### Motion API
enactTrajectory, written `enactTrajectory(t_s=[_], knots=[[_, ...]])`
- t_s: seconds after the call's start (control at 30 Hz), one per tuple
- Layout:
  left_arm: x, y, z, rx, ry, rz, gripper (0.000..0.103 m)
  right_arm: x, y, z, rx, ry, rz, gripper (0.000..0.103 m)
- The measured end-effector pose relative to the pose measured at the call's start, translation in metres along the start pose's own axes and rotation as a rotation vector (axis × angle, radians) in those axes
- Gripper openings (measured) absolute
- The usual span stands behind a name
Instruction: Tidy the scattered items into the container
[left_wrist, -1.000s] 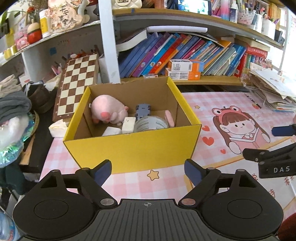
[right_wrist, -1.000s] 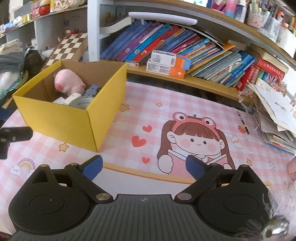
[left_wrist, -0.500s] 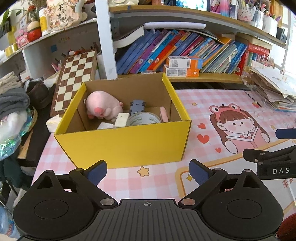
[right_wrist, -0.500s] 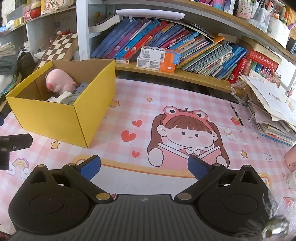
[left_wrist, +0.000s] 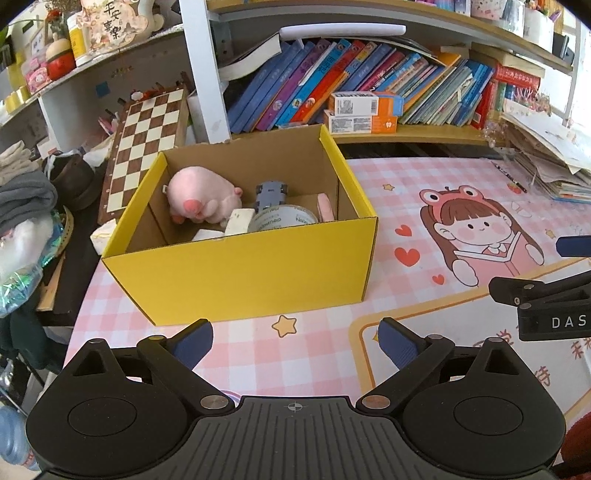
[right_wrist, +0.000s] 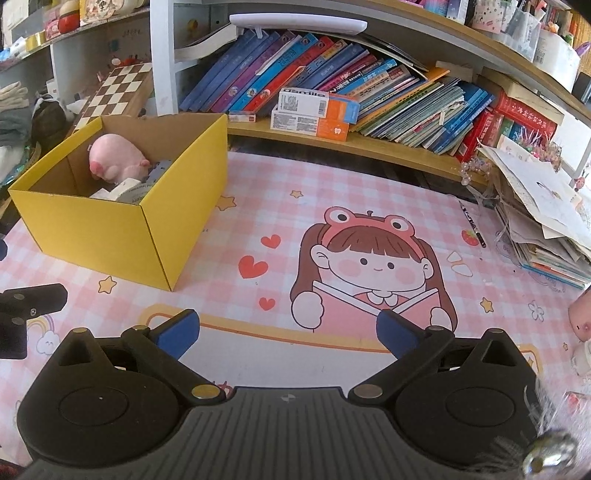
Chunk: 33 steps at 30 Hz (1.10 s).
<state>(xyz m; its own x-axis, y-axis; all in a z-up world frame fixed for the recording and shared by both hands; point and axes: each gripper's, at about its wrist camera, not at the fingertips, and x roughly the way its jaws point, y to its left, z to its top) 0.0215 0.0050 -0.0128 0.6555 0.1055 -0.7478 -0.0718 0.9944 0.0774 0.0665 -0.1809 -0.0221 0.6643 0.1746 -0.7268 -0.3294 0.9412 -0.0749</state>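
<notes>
**benchrat:** Left claw is spread wide with nothing between the blue pads, hanging over the pink checkered mat on the tabletop, just short of the yellow box. Right claw is the same deal, wide apart and empty, over the cartoon girl print.

**umi_fan:** ok and where's the stuff?

**benchrat:** Inside the box, sitting on the mat's left side. From the left camera: roll of tape near the front wall, white blocks just left of it, a grey toy car behind, pink plush pig in the back-left corner, and a slim pink thing leaning against the right wall.

**umi_fan:** anything outside it?

**benchrat:** Something pink and something white at the far right edge of the right camera, can't tell what they are. Pen lies by the paper stack. Farther back, chessboard leans behind the box and the bookshelf runs along the wall.
</notes>
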Motion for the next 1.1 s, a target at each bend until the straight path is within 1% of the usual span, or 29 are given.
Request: enactTrajectory(t_s=[0.73,1.1], knots=[[-0.0069,0.0028,-0.0008,-0.004,-0.037,-0.018,0.099,-0.0045,0.0050,-0.0005,-0.015,-0.005,-0.002,0.103],[-0.0072,0.0059,-0.0008,-0.010,-0.041,-0.018,0.099,-0.0056,0.0088,-0.0002,-0.021,-0.007,-0.007,0.103]])
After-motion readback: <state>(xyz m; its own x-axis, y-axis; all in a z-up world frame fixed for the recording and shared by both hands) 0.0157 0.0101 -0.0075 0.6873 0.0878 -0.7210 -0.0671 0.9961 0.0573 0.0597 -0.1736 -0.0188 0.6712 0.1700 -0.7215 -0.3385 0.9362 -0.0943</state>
